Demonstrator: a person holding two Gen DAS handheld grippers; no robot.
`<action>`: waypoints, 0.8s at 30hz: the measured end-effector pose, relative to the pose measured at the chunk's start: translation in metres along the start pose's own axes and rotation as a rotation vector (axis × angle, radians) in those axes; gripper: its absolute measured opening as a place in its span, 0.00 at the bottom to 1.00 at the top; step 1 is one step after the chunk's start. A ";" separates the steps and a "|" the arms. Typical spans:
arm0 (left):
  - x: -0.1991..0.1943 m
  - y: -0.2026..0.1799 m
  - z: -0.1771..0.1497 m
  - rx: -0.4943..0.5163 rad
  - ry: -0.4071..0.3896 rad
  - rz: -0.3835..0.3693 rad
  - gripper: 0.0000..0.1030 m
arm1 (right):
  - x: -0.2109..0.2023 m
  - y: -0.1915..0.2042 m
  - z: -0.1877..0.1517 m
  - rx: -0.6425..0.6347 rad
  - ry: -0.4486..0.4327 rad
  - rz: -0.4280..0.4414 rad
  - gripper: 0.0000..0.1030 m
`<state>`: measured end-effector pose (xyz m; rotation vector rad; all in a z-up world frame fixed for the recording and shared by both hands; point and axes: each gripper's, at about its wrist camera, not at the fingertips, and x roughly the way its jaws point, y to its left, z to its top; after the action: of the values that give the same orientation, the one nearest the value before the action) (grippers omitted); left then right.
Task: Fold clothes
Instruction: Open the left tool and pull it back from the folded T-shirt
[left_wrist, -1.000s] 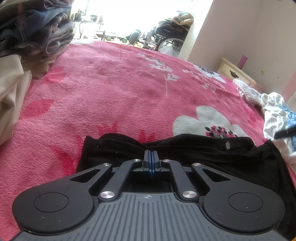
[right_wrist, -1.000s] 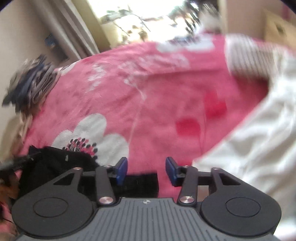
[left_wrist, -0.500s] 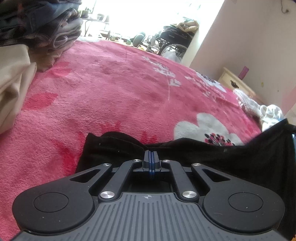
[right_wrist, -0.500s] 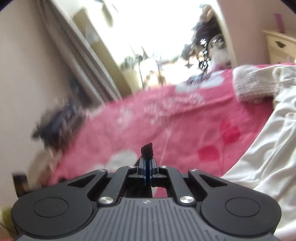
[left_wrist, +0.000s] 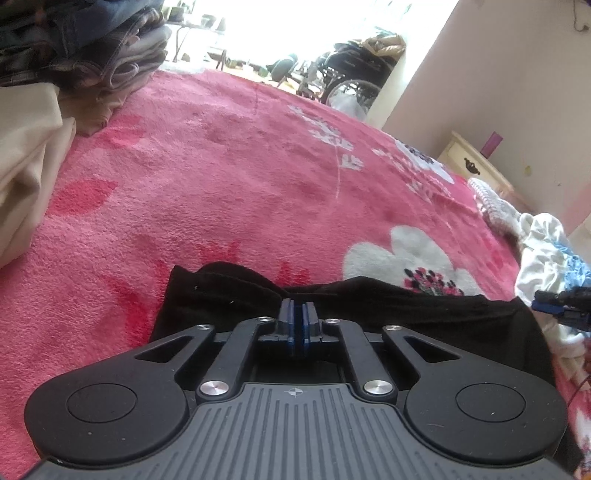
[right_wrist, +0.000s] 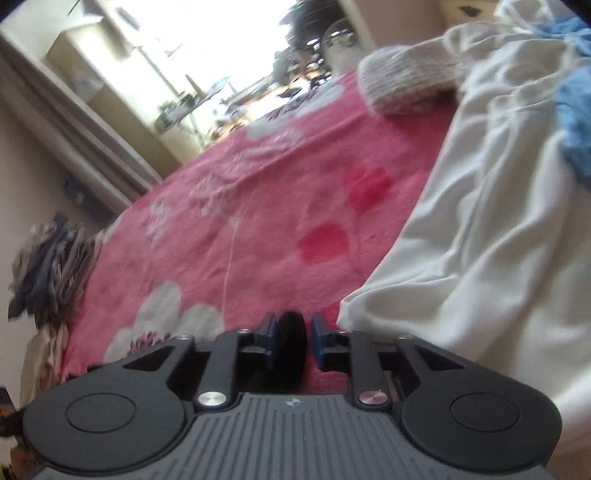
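Black garment (left_wrist: 424, 306), flat, creased, on pink blanket (left_wrist: 221, 177)

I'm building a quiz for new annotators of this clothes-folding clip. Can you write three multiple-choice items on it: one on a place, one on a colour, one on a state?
1. Where does the black garment lie?
A. on the pink blanket
B. on the nightstand
C. on the floor

2. What colour are the flowers on the blanket?
A. green
B. white
C. yellow

3. How does the stack of clothes at far left look?
A. hung up
B. scattered
C. folded and piled

Answers:
1 A, pink pile shows around its edges.
2 B, a white flower lies beside the garment.
3 C, layered folded edges show.
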<state>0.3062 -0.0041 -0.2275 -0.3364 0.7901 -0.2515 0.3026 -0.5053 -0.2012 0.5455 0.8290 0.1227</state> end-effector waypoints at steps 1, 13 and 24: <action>-0.002 -0.002 0.002 -0.001 0.005 -0.005 0.20 | -0.011 0.000 0.000 0.012 -0.020 0.005 0.39; -0.074 -0.007 -0.011 -0.109 0.093 -0.055 0.42 | -0.141 0.010 -0.091 0.134 0.044 -0.015 0.47; -0.157 0.013 -0.085 -0.164 0.262 0.130 0.42 | -0.160 0.079 -0.167 -0.222 0.029 -0.226 0.39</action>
<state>0.1393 0.0446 -0.1863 -0.4092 1.0905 -0.1091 0.0811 -0.4184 -0.1454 0.2396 0.8868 0.0148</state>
